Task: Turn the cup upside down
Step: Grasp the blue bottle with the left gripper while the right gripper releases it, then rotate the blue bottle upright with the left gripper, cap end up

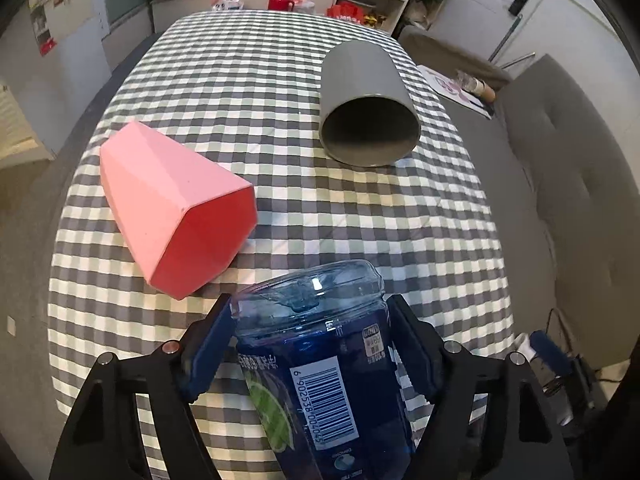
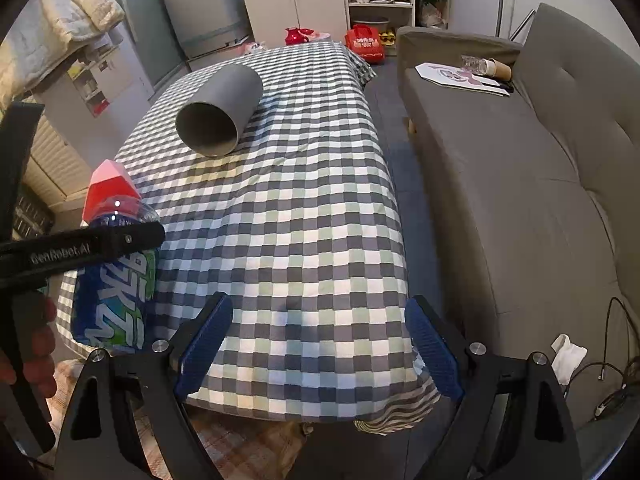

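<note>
My left gripper (image 1: 310, 300) is shut on a clear blue plastic cup (image 1: 320, 360) with a barcode label; its closed base points away from the camera, over the table's near edge. In the right wrist view the same blue cup (image 2: 116, 280) hangs at the left, with the left gripper's black finger (image 2: 80, 248) across it. A pink faceted cup (image 1: 168, 200) lies on its side just beyond, mouth towards me. A grey round cup (image 1: 364, 100) lies on its side farther right. My right gripper (image 2: 320, 308) is open and holds nothing above the near table edge.
The table wears a grey-and-white checked cloth (image 2: 300, 200). A grey sofa (image 2: 500, 160) runs along its right side with papers and a tube on it. A person's hand (image 2: 36, 344) holds the left gripper. Cables lie on the floor at the lower right.
</note>
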`<state>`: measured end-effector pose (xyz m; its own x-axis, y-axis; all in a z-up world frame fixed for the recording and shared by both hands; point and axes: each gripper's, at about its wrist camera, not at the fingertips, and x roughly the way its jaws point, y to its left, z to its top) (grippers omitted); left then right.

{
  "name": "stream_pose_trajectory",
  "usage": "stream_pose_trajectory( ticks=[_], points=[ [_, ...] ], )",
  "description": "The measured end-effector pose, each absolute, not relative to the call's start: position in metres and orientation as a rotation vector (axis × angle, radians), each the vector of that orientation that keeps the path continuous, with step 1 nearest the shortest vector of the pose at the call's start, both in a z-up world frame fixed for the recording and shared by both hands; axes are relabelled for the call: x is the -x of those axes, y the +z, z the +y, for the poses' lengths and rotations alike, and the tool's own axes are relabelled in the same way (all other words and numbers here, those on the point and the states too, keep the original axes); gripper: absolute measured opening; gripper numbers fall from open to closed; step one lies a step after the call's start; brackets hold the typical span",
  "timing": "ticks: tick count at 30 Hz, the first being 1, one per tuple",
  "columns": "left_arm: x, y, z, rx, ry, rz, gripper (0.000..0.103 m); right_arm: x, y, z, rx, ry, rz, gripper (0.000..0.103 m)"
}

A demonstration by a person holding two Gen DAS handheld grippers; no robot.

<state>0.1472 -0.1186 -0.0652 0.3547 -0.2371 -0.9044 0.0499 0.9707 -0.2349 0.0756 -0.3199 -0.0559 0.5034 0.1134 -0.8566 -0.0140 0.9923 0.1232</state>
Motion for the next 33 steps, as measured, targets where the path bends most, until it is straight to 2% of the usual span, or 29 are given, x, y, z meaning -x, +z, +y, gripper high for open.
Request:
stream_pose_trajectory(
  ticks=[6, 13, 20, 27, 33],
  points=[
    [-0.147, -0.048, -0.119, 0.194, -0.210, 1.158, 0.077, -0.073, -0.055, -0.312, -0.097, 0.092, 1.038, 0.088],
    [-0.135, -0.015, -0.130, 0.056, -0.220, 0.964, 0.077, -0.070, -0.051, -0.315, -0.101, 0.069, 1.028, 0.088],
    [-0.100, -0.012, -0.132, -0.042, -0.257, 0.850, 0.077, -0.067, -0.049, -0.322, -0.098, 0.058, 1.023, 0.088],
    [-0.074, -0.011, -0.129, -0.068, -0.288, 0.820, 0.077, -0.061, -0.047, -0.331, -0.105, 0.032, 1.023, 0.088],
    [-0.067, -0.018, -0.131, -0.033, -0.347, 0.863, 0.081, -0.054, -0.039, -0.330, -0.103, 0.033, 1.010, 0.088]
  ],
)
